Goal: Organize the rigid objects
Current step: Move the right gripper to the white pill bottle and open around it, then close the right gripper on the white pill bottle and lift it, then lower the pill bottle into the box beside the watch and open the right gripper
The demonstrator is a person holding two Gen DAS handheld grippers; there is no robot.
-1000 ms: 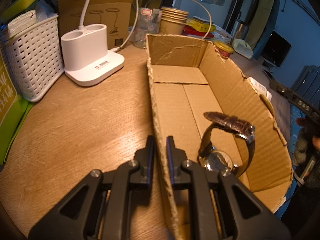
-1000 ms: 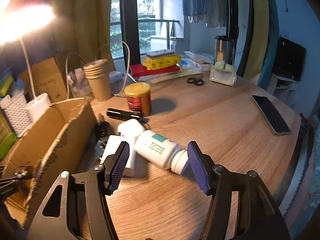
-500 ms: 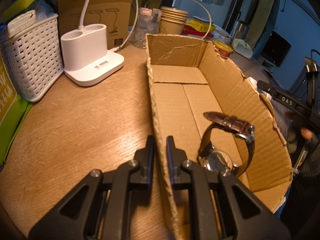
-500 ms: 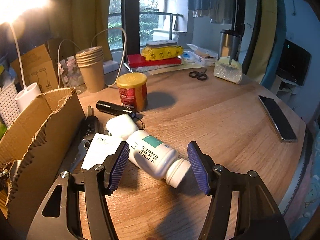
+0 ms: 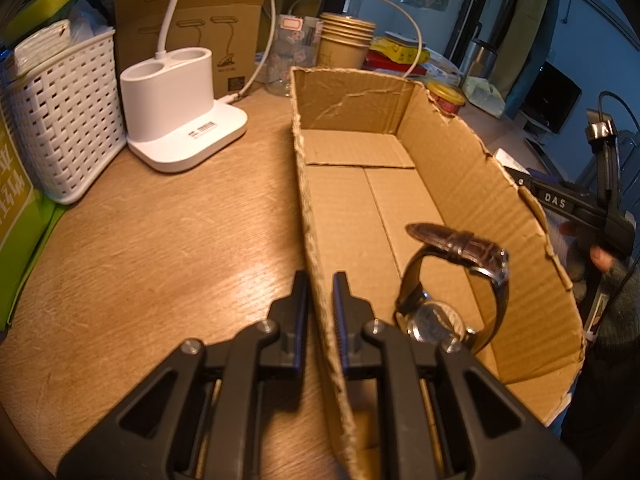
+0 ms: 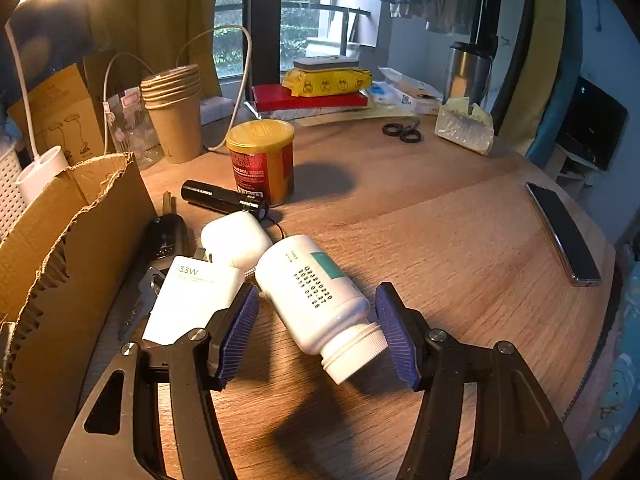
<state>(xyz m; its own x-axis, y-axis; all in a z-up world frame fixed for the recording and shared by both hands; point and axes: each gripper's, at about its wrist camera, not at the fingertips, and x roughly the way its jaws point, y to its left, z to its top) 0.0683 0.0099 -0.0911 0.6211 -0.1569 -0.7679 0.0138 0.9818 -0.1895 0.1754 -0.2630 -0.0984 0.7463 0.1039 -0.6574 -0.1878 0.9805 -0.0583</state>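
I hold two grippers over a round wooden bench (image 6: 460,220). My left gripper (image 5: 320,312) is pinched almost shut on the near-left wall of an open brown cardboard box (image 5: 460,184), one finger outside and one inside, steadying it. Inside the box, at about two o'clock from that gripper, sits one brown leather-strapped wristwatch (image 5: 452,280), strap looped upward.

My right gripper (image 6: 316,328) is spread wide and grips nothing. One white plastic pill bottle (image 6: 316,300) lies on its side between the blue ridged pads (image 6: 240,328), which do not appear to touch it. Its long axis runs diagonally, white cap toward me at five o'clock, base away at eleven o'clock. So the bottle sits skewed across the opening, and I judge the gripper needs a twist to close squarely on its body. The right hand is the nearer one; the left is occupied with the box.

Around the bottle, at ten to eleven o'clock, I count one white rectangular charger marked 33W (image 6: 192,296), one white rounded earbud case (image 6: 236,240), one black car key (image 6: 166,236) and one black cylindrical flashlight (image 6: 220,200). Beyond stands one red tin with a yellow lid (image 6: 260,160). The box wall rises at nine o'clock.
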